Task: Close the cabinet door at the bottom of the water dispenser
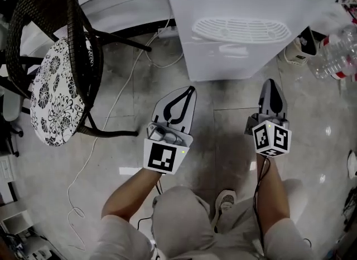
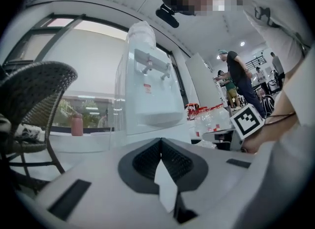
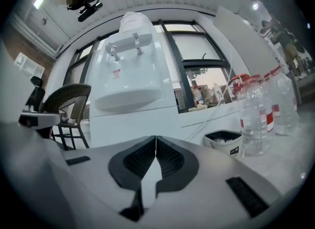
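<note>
The white water dispenser [image 1: 234, 19] stands straight ahead on the floor, its drip tray [image 1: 241, 30] facing me. Its lower cabinet front [image 3: 133, 127] looks flat and flush; no door stands out from it. My left gripper [image 1: 191, 90] is shut with nothing in it, a short way in front of the dispenser's left corner. My right gripper [image 1: 271, 82] is also shut and empty, just short of the dispenser's right corner. In the left gripper view the dispenser [image 2: 147, 100] rises ahead with its two taps [image 2: 156, 66]. Both grippers point level at it.
A wicker chair with a patterned cushion [image 1: 56, 94] stands to the left. A white cable [image 1: 114, 102] trails across the tiled floor. Plastic water bottles [image 1: 334, 55] and a small bin [image 3: 225, 142] sit to the dispenser's right. People stand in the background [image 2: 236, 78].
</note>
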Action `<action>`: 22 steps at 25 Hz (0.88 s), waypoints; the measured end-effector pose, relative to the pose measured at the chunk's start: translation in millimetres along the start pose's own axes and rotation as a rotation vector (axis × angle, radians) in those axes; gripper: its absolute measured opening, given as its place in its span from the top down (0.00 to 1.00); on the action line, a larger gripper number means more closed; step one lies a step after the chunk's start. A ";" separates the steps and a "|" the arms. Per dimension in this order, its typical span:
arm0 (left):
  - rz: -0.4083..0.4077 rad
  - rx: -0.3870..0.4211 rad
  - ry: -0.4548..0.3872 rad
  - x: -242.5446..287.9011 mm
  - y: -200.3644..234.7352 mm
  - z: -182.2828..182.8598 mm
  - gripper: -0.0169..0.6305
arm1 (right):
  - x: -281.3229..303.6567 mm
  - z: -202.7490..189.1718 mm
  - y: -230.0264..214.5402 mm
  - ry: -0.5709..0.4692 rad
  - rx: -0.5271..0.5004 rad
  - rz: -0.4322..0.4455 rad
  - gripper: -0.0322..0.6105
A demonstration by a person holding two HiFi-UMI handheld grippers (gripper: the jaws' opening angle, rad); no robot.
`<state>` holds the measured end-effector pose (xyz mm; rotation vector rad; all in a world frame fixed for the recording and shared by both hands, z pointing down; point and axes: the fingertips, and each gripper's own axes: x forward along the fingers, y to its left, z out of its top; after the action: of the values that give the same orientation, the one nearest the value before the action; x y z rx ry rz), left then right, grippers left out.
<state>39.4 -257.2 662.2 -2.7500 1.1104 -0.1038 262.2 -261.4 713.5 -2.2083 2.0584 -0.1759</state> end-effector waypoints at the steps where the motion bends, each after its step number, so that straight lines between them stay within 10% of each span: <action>1: 0.022 -0.024 -0.004 -5.8 6.7 6.5 0.96 | -6.6 10.0 -1.4 0.004 -0.004 0.002 0.92; 11: 0.144 -0.057 -0.055 -40.1 49.0 93.9 0.96 | -49.9 168.5 21.8 -0.045 -0.098 0.108 0.92; 22: 0.265 -0.038 -0.061 -88.4 90.5 385.7 0.96 | -138.1 450.3 15.4 -0.010 -0.154 0.019 0.92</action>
<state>-36.1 -207.9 266.5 -2.5892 1.4597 0.0357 311.5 -121.6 266.2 -2.2691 2.1540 -0.0051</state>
